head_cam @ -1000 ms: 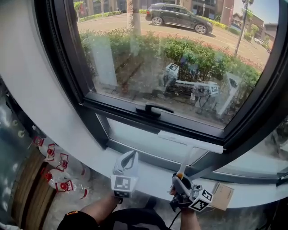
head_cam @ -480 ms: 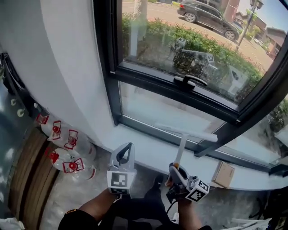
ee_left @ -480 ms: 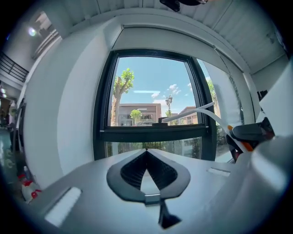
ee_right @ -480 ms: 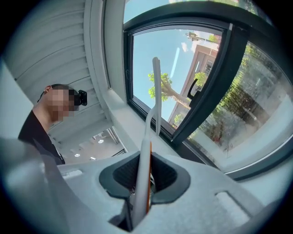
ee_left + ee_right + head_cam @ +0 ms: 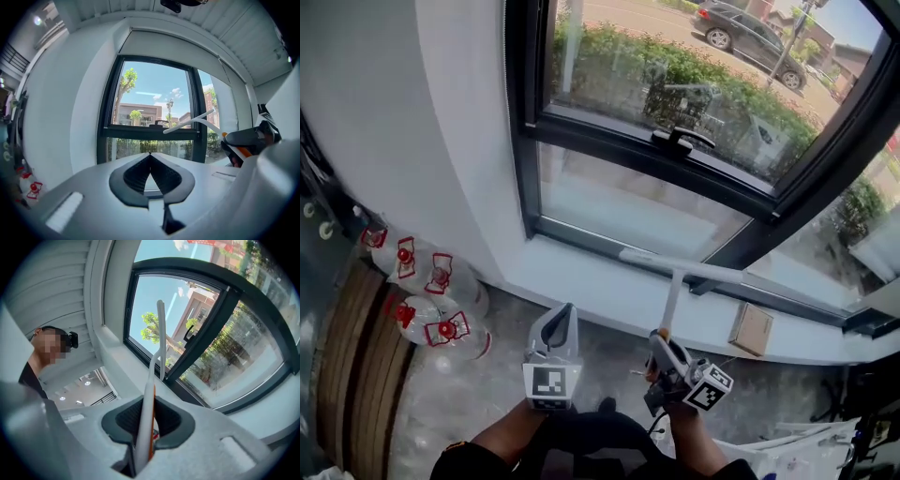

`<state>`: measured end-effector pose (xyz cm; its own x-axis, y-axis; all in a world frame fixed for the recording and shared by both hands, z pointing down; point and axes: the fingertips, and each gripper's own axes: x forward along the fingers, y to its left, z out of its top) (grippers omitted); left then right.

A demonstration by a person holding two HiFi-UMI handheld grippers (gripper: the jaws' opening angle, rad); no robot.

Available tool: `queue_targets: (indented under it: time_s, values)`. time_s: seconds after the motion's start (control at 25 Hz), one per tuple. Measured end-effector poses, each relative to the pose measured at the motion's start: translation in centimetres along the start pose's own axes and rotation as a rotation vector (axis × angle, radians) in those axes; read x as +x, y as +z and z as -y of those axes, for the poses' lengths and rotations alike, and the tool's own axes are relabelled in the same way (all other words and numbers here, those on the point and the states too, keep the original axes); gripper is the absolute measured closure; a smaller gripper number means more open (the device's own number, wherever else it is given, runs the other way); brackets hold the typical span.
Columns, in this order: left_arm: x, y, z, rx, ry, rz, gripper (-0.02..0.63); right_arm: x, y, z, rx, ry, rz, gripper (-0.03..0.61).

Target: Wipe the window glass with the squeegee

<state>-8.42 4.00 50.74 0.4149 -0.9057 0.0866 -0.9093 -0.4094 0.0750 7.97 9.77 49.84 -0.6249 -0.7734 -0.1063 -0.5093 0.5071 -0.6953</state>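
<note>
One hand-held gripper (image 5: 149, 401) clamps the squeegee (image 5: 160, 338).

The squeegee (image 5: 673, 298) is smooth white plastic with an orange strip. The window frame (image 5: 523, 141) looks like dark, matt metal; its glass (image 5: 619, 211) is glossy but hazy. The sill (image 5: 572, 277) is matt white, the box (image 5: 751, 328) plain cardboard.

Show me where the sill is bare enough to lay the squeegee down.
The sill is bare from the wall corner to the squeegee held in the right gripper. A shorter bare strip lies between squeegee and box. The floor by the bottles at left is crowded.
</note>
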Motion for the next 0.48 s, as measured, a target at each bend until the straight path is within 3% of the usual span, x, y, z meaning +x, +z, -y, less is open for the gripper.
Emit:
queue_targets:
  time_s: [0.16, 0.48]
  values:
    - [-2.1, -1.2, 2.0, -0.015, -0.002, -0.01, 0.595, -2.2, -0.7, -0.9, -0.035, -0.011, -0.019, 0.531]
    - [-6.9, -0.1, 8.2, 0.052, 0.042, 0.048, 0.595, -9.4, -1.3, -2.8, -0.054, 0.032, -0.014, 0.531]
